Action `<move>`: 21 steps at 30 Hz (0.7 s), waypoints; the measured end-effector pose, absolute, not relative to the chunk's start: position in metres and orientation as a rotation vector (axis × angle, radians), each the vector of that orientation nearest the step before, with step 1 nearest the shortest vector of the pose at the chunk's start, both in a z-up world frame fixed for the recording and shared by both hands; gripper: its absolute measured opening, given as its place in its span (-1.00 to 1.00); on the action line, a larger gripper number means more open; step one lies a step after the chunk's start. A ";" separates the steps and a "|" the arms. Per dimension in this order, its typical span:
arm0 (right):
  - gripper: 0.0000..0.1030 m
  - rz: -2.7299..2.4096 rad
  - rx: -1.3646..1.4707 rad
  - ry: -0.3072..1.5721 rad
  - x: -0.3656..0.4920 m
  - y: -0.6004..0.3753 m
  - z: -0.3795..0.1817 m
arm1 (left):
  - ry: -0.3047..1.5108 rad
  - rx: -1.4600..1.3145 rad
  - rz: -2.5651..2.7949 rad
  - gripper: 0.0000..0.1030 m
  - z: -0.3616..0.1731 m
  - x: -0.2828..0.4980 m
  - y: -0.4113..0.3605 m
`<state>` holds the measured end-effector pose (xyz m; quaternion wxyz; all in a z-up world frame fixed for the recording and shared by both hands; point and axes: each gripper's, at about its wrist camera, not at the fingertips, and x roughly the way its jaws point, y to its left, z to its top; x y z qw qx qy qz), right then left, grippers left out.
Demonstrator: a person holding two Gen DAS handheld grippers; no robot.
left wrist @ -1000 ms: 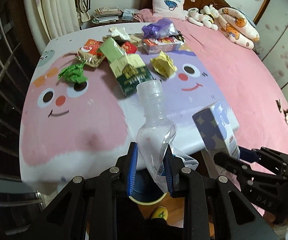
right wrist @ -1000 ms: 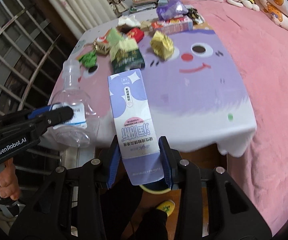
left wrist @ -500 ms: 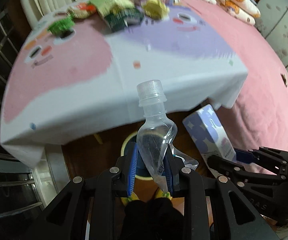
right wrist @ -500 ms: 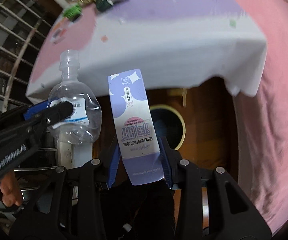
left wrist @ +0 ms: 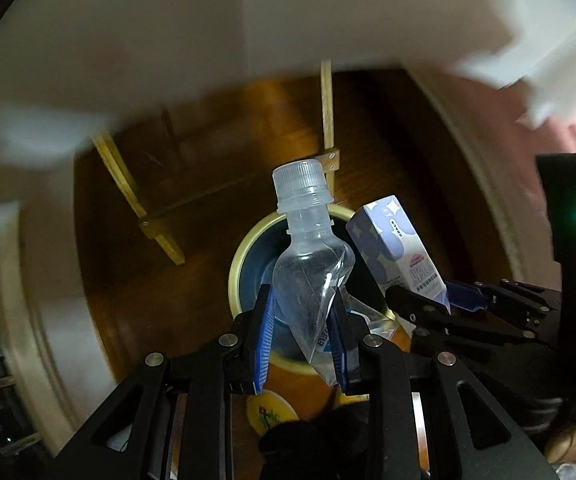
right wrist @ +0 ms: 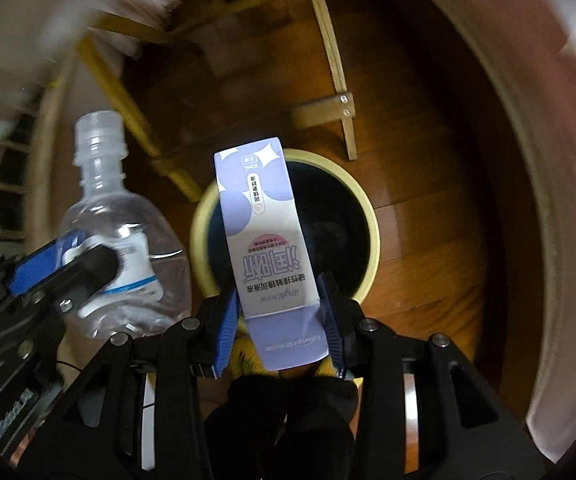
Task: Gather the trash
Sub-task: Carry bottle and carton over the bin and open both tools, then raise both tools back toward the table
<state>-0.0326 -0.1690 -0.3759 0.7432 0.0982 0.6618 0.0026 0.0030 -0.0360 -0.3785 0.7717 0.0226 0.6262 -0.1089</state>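
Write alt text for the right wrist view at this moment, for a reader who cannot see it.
The right gripper holds a purple and white carton above a round, yellow-rimmed bin on a wooden floor. To the left, the left gripper clamps a crushed clear plastic bottle beside the bin's rim. Wooden table legs and a blurred white cloth fill the top.

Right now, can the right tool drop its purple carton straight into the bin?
Probably yes. The right tool holds the purple carton right over the open bin, with nothing between them. The left tool, holding the crushed bottle, sits beside it, not underneath.
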 end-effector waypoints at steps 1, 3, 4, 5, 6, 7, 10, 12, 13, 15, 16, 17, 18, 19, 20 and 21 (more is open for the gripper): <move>-0.32 0.001 0.215 1.448 -0.030 -0.171 -0.391 | 1.354 0.052 -0.234 -0.52 -0.391 0.004 -0.035; -0.31 -0.005 0.212 1.448 -0.028 -0.174 -0.416 | 1.353 0.054 -0.234 -0.51 -0.415 0.007 -0.033; -0.31 -0.003 0.216 1.449 -0.027 -0.176 -0.426 | 1.356 0.053 -0.232 -0.51 -0.425 0.010 -0.035; -0.30 0.003 0.228 1.445 -0.027 -0.177 -0.435 | 1.364 0.049 -0.232 -0.51 -0.434 0.011 -0.034; -0.28 0.011 0.251 1.434 -0.027 -0.180 -0.445 | 1.375 0.044 -0.232 -0.46 -0.442 0.014 -0.032; -0.27 0.016 0.259 1.429 -0.028 -0.176 -0.448 | 1.382 0.039 -0.230 -0.27 -0.448 0.016 -0.031; 0.19 0.003 0.207 1.396 -0.028 -0.175 -0.448 | 1.372 0.001 -0.227 0.50 -0.459 0.024 -0.031; 0.25 0.008 0.194 1.386 -0.024 -0.175 -0.448 | 1.355 -0.032 -0.225 0.57 -0.462 0.028 -0.027; 0.25 0.009 0.196 1.384 -0.024 -0.175 -0.446 | 1.346 -0.046 -0.222 0.57 -0.462 0.028 -0.024; 0.25 0.009 0.196 1.373 -0.024 -0.175 -0.440 | 1.335 -0.062 -0.208 0.57 -0.458 0.029 -0.017; 0.25 0.008 0.194 1.364 -0.026 -0.176 -0.435 | 1.326 -0.058 -0.196 0.57 -0.454 0.029 -0.016; 0.25 0.008 0.195 1.359 -0.025 -0.174 -0.426 | 1.315 -0.051 -0.186 0.57 -0.449 0.029 -0.014; 0.25 0.011 0.204 1.351 -0.027 -0.175 -0.419 | 1.306 -0.045 -0.183 0.57 -0.443 0.028 -0.014; 0.25 0.014 0.213 1.347 -0.027 -0.174 -0.412 | 1.301 -0.037 -0.179 0.57 -0.436 0.026 -0.014; 0.25 0.017 0.222 1.336 -0.028 -0.174 -0.406 | 1.298 -0.026 -0.177 0.57 -0.428 0.025 -0.015; 0.25 0.021 0.227 1.302 -0.031 -0.174 -0.393 | 1.298 -0.019 -0.178 0.57 -0.420 0.025 -0.015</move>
